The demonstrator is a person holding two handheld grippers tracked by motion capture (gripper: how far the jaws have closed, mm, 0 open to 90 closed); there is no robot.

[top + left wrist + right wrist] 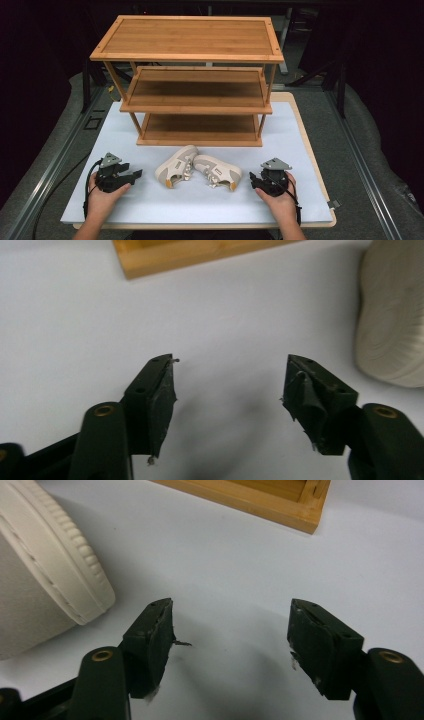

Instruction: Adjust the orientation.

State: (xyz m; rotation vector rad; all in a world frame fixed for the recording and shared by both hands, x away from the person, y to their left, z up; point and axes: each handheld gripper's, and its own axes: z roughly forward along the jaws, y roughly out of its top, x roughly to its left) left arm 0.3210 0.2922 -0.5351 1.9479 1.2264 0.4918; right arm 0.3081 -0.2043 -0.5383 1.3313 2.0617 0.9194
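Observation:
Two beige sneakers lie on the white mat in front of a bamboo shelf rack (197, 75): the left sneaker (176, 166) and the right sneaker (218, 171), toes angled together. My left gripper (131, 176) rests on the mat left of them, held by a hand, jaws open and empty. In the left gripper view its jaws (227, 382) stand wide over bare mat, with a sneaker's sole (392, 315) at the right edge. My right gripper (254, 181) rests right of the shoes, open and empty. In the right gripper view its jaws (230, 622) gape, a sneaker's toe (45, 570) at the left.
The rack has three tiers; its bottom shelf (200, 127) sits on the white mat (125, 140) just behind the shoes. The rack's base corner (165, 255) shows ahead of the left gripper, and another corner (295, 510) ahead of the right. Dark floor surrounds the table.

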